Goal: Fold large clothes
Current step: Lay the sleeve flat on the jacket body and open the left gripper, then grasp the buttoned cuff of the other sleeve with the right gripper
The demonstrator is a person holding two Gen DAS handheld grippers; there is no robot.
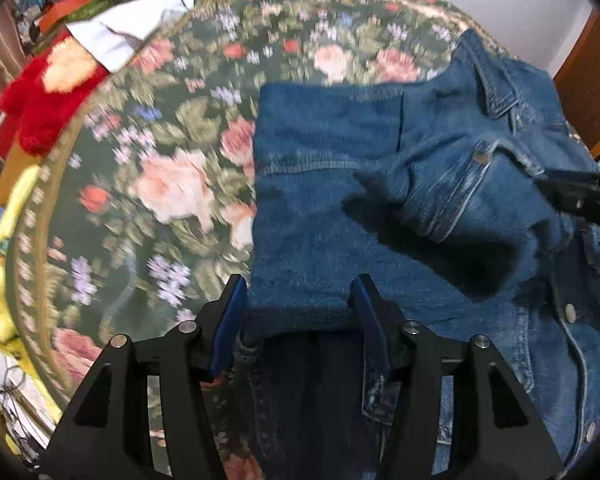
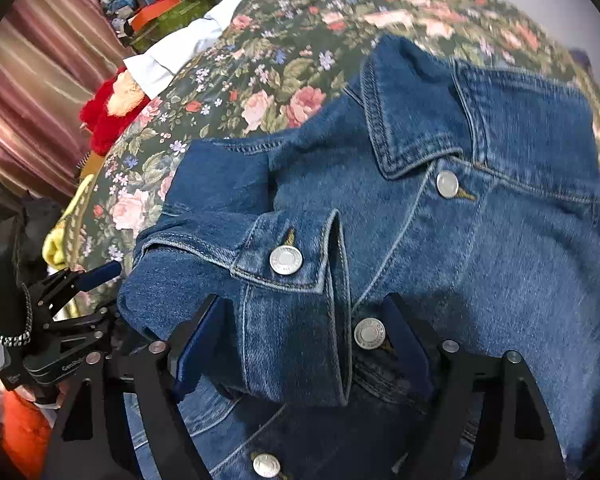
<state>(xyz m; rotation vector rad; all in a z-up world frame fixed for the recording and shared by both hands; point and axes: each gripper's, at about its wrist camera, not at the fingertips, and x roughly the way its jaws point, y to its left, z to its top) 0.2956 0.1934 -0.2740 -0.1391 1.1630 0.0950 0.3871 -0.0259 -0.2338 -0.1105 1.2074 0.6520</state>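
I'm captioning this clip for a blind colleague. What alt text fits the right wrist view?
A blue denim jacket lies on a floral bedspread, one buttoned sleeve cuff folded across its front. The right claw straddles that cuff from below; the left claw shows at the left edge.

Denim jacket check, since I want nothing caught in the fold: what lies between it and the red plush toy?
Only bare floral bedspread separates the denim jacket from the red plush toy; both wrist views show it.

Floral bedspread [image 1: 172, 184] spreads under me. At ten o'clock, a red plush toy [image 1: 36, 116] touches a white cloth [image 1: 120, 36]. Yellow fabric [image 1: 0, 292] sits at eight o'clock, striped curtain [image 2: 40, 92] at nine, clutter pile [image 2: 156, 4] at eleven.
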